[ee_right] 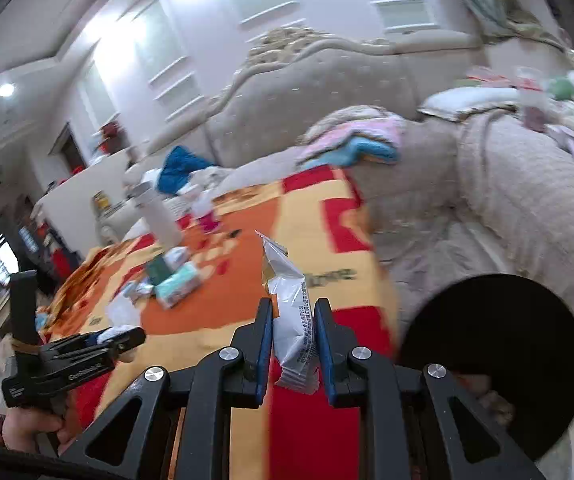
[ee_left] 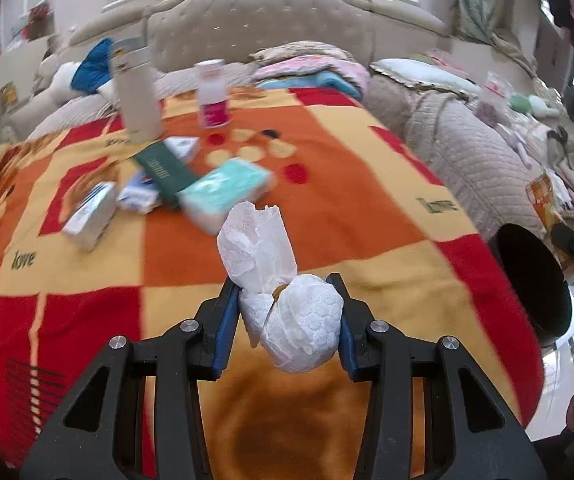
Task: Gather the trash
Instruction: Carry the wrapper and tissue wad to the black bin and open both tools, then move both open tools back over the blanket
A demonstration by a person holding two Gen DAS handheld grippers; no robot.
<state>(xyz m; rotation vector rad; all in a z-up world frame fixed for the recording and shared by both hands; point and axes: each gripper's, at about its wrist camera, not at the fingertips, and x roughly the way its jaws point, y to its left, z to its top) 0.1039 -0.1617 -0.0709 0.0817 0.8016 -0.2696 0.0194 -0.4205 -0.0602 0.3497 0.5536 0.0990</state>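
Two-toned checks — orange, red — cover the blanket (ee_left: 347,208) beneath a tufted headboard (ee_left: 263,20).

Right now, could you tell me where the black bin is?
The black bin sits at the lower right of the right wrist view, beside the bed's blanket edge, just right of the wrapper.

On the blanket (ee_left: 327,220) a tissue pack (ee_left: 225,192) lies right of small boxes (ee_left: 91,216); behind them stand a tall bottle (ee_left: 137,92) and, to its right, a jar (ee_left: 213,94); the bin (ee_left: 535,280) sits off the blanket's right edge
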